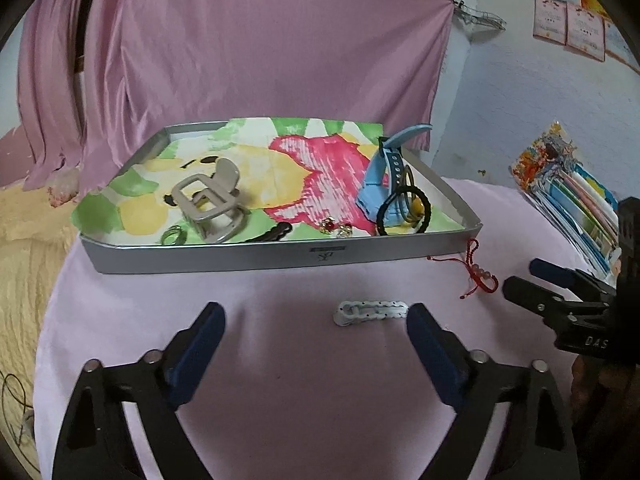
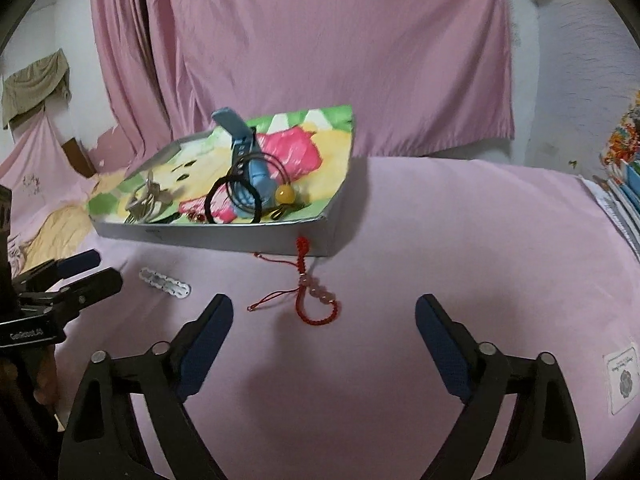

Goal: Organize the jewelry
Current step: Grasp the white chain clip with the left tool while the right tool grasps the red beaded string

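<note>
Two pieces are not yet in the tray (image 1: 256, 255), and each lies in front of a different gripper. In the left wrist view the white hair clip (image 1: 371, 311) sits on the pink cloth (image 1: 280, 360) at centre frame, just ahead of the left gripper (image 1: 316, 336) and toward its right-hand finger, with its long axis running left to right across the picture, crosswise to the fingers. In the right wrist view the red cord bracelet (image 2: 316, 300) lies just above and between the fingertips of the right gripper (image 2: 324, 332), its loop nearest the gripper and its cord trailing up the frame to touch the tray's near corner. Both grippers are spread wide and hold nothing. By that layout the left is the nearer for the clip and the right for the bracelet; I judge the clip wants a slight shift rightward before closing. Counted: one tray lined with flowered paper; inside it one beige claw clip (image 1: 210, 204) at centre left, one blue watch (image 1: 386, 176) standing at the right, two dark hair ties (image 1: 404, 210) overlapping it, one of them with an amber bead, one green ring (image 1: 174, 236), plus a few small pieces by the front wall too tiny to name.
</note>
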{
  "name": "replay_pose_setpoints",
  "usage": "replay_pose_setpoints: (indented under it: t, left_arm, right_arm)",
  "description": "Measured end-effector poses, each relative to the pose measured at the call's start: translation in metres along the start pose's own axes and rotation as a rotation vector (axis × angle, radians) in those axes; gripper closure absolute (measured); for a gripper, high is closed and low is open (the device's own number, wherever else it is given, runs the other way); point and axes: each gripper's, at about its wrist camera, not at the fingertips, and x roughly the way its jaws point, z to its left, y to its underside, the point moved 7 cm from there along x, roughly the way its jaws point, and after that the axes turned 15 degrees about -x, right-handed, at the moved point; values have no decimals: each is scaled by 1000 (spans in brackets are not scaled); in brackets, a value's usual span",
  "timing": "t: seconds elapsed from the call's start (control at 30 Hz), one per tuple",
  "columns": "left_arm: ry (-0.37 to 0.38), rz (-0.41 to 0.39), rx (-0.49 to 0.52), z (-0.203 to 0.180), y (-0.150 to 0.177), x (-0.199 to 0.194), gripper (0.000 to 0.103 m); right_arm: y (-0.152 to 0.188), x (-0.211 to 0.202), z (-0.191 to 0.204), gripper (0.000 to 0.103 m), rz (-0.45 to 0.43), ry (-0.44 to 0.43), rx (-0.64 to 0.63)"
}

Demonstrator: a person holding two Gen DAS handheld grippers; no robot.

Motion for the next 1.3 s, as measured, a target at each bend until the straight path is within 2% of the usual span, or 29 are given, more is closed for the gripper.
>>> replay_pose_setpoints:
  t: [0.07, 0.27, 0.37, 0.53, 0.67, 0.93, 1.03, 1.1, 1.17, 1.3]
  left_arm:
    - [5, 17, 2, -2, 1, 4, 28]
    - [38, 74, -7, -7, 2, 15, 46]
    - [49, 100, -12, -10, 3, 20, 53]
    - [57, 137, -14, -11, 5, 27, 62]
    - [66, 149, -18, -12, 5, 29, 65]
    - [67, 159, -9, -14, 3, 32, 78]
    - [68, 151, 3, -16, 3, 30, 86]
    - [65, 144, 8, -17, 3, 29, 87]
    - [68, 140, 8, -17, 3, 28, 88]
    - [62, 111, 28, -17, 4, 21, 93]
  right_arm:
    - [-1, 5, 3, 24, 17, -5, -15]
    - [-4, 15, 12, 40, 58, -46, -52]
    - [-5, 20, 18, 43, 83, -74, -60]
    - [-6, 27, 22, 44, 116, -98, -59]
    - [-10, 31, 24, 53, 128, -84, -75]
    - [-13, 33, 27, 57, 128, -87, -84]
    - [-14, 34, 28, 65, 128, -85, -93]
    - [-14, 34, 30, 67, 129, -87, -102]
    - [-15, 34, 32, 75, 128, -91, -108]
    - [-15, 33, 36, 80, 128, -97, -122]
